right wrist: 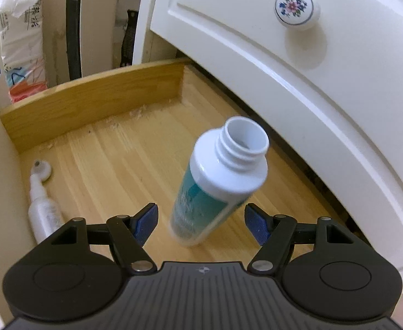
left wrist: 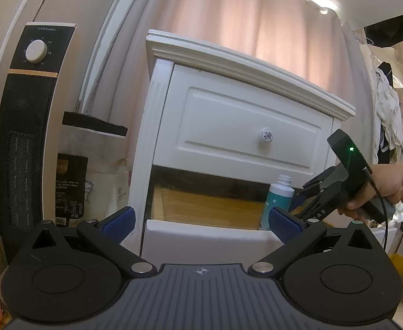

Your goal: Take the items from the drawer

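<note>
Lower drawer [right wrist: 96,101] is pulled out and nothing looks removed yet, so the task seems early. Bottle [right wrist: 218,181], white with a teal label and no cap, stands tilted on the drawer floor, between the pads of the right gripper [right wrist: 200,224]. That gripper's jaws are spread wide with a clear gap on both sides of the bottle, so it has hold of nothing; judging by the lineup, a grasp is the next thing due. A second item, a small white tube [right wrist: 40,200], lies against the drawer's left wall, untouched, so at least two items are left to take out. Left gripper [left wrist: 201,222] hangs in front of the drawer's white front, jaws wide apart and empty; from its view the bottle [left wrist: 279,200] pokes up over the drawer rim beside the right gripper [left wrist: 315,195] and the person's hand [left wrist: 385,189]. Hard to make out: bottle label is blurred, the drawer's right side is hidden under the upper drawer front [right wrist: 297,55], and the near corners are blocked by the gripper body, so more items may sit there. No drop-off spot shows.
</note>
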Demonstrator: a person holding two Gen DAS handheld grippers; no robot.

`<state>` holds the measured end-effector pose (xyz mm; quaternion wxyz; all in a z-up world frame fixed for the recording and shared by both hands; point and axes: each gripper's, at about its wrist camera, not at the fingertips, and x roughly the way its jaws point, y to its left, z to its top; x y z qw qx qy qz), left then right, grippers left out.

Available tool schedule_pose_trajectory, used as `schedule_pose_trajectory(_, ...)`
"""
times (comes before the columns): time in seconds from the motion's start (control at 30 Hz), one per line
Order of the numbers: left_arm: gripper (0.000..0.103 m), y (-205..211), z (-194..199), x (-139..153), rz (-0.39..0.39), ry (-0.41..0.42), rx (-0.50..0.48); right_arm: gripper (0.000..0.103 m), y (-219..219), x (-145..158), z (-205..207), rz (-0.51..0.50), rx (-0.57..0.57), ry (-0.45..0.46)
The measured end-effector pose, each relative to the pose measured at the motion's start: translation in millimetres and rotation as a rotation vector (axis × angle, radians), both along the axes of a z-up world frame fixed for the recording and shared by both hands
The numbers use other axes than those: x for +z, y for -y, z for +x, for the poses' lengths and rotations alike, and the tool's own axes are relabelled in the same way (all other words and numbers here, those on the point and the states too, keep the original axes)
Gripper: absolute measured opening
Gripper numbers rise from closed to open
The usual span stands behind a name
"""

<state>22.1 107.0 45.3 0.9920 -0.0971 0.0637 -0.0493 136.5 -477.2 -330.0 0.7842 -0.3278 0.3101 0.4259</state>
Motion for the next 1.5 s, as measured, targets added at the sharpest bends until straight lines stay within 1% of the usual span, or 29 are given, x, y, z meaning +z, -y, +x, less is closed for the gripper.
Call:
schedule_pose_trajectory(0.03,0.103,0,0,0,0.001,0.000,0.000,0.071,-2,-1,1,0.004,0.006,-0.004)
schedule_pose_trajectory(0.17,0.103,0,0,-1,0.009,0.006,0.005,0.057,-8,-14,8,-0.007,-0.005,-0.030)
schedule_pose_trajectory(0.27,0.103,1,3,-2,0.011,0.000,-0.003,0.056,-8,-23,12,-0.007,-0.022,-0.032)
schedule_pose_trajectory(0.43,0.103,2,7,-4,0.012,-0.006,-0.009,0.056,-5,-28,11,0.015,-0.017,-0.027)
schedule_pose_trajectory(0.53,0.103,2,7,-5,0.013,0.000,0.001,0.052,-6,-32,13,0.020,-0.011,-0.039)
schedule_pose_trajectory(0.6,0.103,4,5,-6,0.029,0.016,0.016,0.051,-7,-33,14,0.024,-0.007,-0.035)
schedule_pose_trajectory(0.7,0.103,4,4,-6,0.032,0.022,0.021,0.048,-8,-33,17,0.046,-0.008,-0.048)
schedule_pose_trajectory(0.73,0.103,4,4,-6,0.032,0.023,0.022,0.048,-10,-33,17,0.048,-0.006,-0.040)
schedule_pose_trajectory(0.97,0.103,4,5,-7,0.033,0.016,0.020,0.047,-12,-29,13,0.038,0.009,-0.063)
schedule_pose_trajectory(1.1,0.103,5,6,-8,0.031,0.018,0.016,0.047,-16,-25,11,-0.025,0.024,-0.091)
schedule_pose_trajectory(1.17,0.103,4,6,-8,0.027,0.017,0.016,0.047,-20,-22,8,-0.084,0.043,-0.083)
schedule_pose_trajectory(1.3,0.103,3,6,-9,0.013,0.020,0.021,0.046,-31,-12,3,-0.240,0.067,-0.065)
schedule_pose_trajectory(1.4,0.103,3,5,-8,0.007,0.022,0.021,0.046,-41,-7,0,-0.345,0.093,-0.083)
schedule_pose_trajectory(1.5,0.103,1,4,-9,-0.006,0.029,0.026,0.046,-51,-8,-2,-0.424,0.128,-0.107)
